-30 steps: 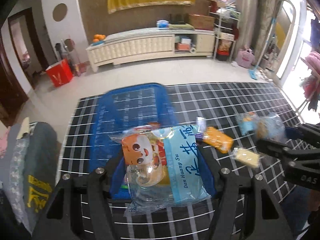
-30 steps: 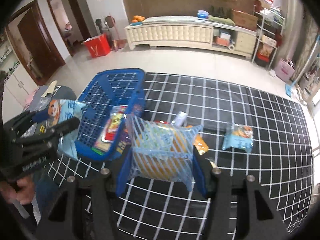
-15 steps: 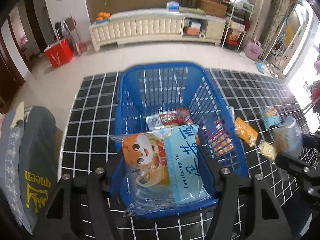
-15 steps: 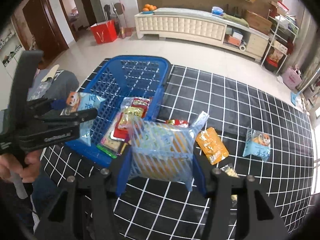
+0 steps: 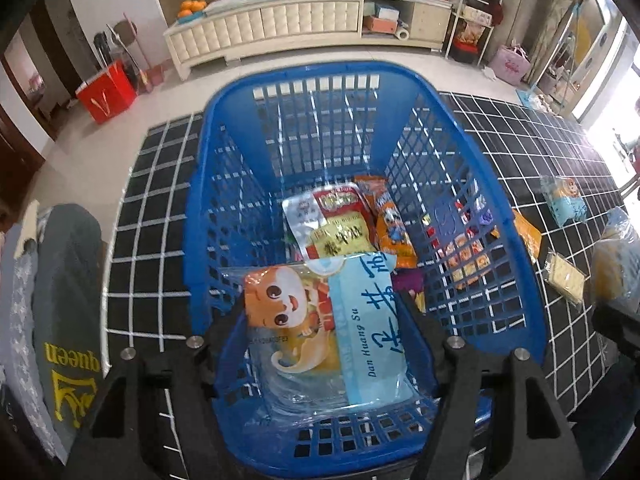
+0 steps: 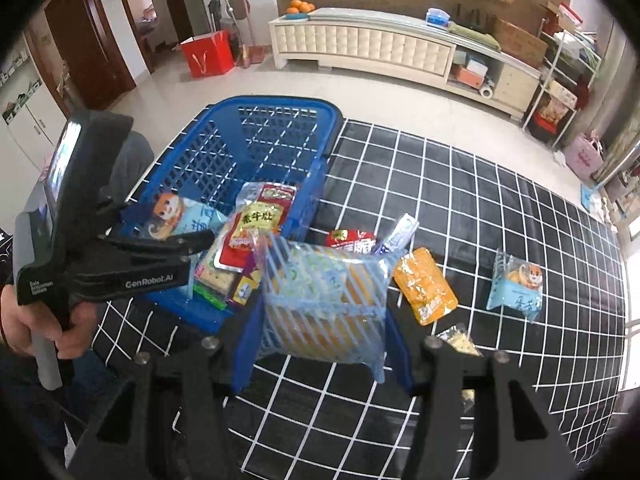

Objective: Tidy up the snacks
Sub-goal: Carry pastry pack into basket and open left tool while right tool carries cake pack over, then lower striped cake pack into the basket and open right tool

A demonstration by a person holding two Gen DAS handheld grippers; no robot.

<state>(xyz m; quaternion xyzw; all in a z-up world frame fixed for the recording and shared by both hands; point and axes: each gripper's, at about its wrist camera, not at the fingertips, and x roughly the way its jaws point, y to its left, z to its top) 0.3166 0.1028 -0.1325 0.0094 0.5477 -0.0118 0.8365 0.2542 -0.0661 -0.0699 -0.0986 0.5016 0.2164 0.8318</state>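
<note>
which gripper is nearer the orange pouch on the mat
Right. The right gripper, holding a striped bag, is just beside the orange pouch; the left gripper is over the basket.

A long cream TV cabinet (image 6: 384, 46) spans twelve o'clock (oranges (image 6: 299, 7) on its left end); a red paper bag (image 6: 207, 57) stands at ten o'clock.

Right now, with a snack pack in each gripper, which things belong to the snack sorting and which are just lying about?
Job:
- blue basket, snacks already inside
- cartoon pastry pack between the opening jaws of the left gripper, over the basket
- striped pack in the right gripper
- orange pouch, blue pack on the checked cloth

Lying about:
- red bag
- oranges
- cabinet
</note>
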